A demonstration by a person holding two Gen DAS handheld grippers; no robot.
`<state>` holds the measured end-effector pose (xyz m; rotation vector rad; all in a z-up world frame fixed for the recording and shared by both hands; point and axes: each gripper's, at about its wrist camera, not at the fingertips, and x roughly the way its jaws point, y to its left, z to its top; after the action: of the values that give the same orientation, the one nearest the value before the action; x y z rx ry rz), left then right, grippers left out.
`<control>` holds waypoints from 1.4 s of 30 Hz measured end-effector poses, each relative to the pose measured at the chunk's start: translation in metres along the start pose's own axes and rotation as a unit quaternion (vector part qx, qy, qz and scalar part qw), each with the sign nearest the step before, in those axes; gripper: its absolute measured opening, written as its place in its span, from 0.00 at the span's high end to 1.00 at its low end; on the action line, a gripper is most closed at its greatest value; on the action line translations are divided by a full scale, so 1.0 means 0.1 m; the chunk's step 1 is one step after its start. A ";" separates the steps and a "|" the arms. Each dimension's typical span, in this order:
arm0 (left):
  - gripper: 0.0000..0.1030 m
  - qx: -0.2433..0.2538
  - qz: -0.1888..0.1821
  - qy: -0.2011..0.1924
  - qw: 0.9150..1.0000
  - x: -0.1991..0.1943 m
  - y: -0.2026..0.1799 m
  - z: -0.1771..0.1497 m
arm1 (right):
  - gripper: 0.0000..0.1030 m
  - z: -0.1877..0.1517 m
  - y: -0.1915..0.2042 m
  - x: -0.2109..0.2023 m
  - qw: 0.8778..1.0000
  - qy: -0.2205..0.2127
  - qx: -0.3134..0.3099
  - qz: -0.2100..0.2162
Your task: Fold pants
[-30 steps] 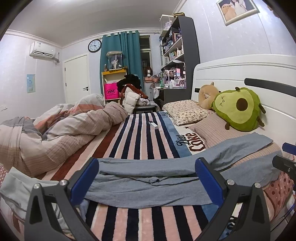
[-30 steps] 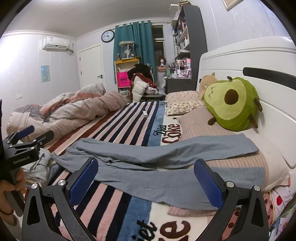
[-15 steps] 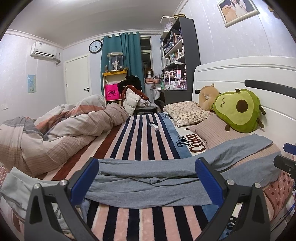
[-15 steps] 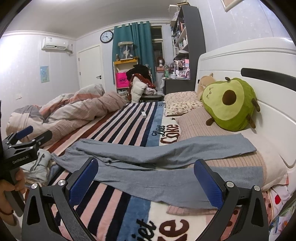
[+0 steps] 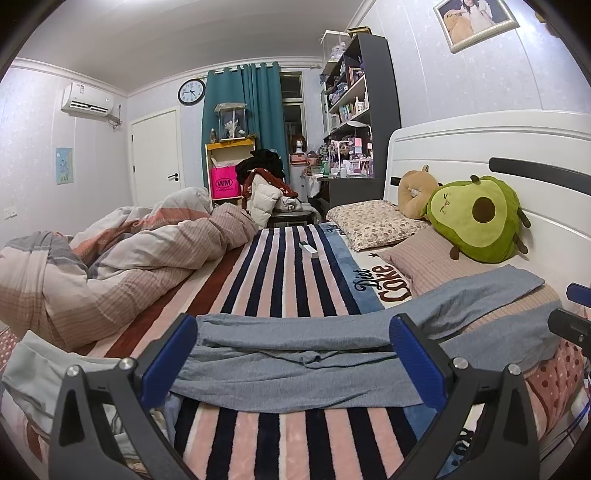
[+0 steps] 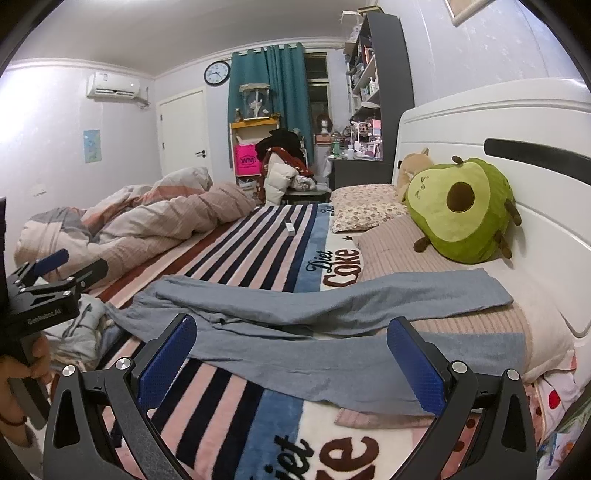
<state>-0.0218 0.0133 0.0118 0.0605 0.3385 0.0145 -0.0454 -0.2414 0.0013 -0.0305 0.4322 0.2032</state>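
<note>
Grey pants (image 5: 295, 354) spread flat across the striped blanket (image 5: 284, 266), long axis running left to right across both views, waist end toward the left beside a crumpled pale cloth (image 6: 79, 328), leg ends toward the right and up over the ribbed pink pillow (image 6: 402, 254) near the white headboard (image 6: 517, 122). Two legs splayed apart, not yet stacked; no fold made so far, judging by the lie. Directly ahead of and below both claws, neither touching the cloth. Left gripper (image 5: 295, 360) spread wide, holding nothing, and nearer the waist end. Right gripper (image 6: 291, 360) likewise spread wide and empty, nearer the leg ends, so probably the one to carry a leg across. Seen only from the right wrist: the left gripper from the side at the frame's left edge, a hand (image 6: 16, 373) around its handle, and the full far leg out to its hem. Seen only from the left wrist: a sliver of the right gripper at the far right edge, and a framed picture (image 5: 476, 20) high on the wall. Further out, a green avocado cushion (image 5: 476, 218) against the headboard and a bunched quilt (image 5: 122, 258) on the left.
</note>
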 end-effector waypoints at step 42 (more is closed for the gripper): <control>0.01 -0.057 -0.035 0.082 0.994 0.48 0.36 -0.34 | 0.01 -0.31 -0.51 0.30 0.996 0.045 0.073 -0.006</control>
<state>0.0117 0.0528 -0.0342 -0.0667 0.5038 -0.0309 -0.0216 -0.2881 -0.0398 0.1021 0.5356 0.1583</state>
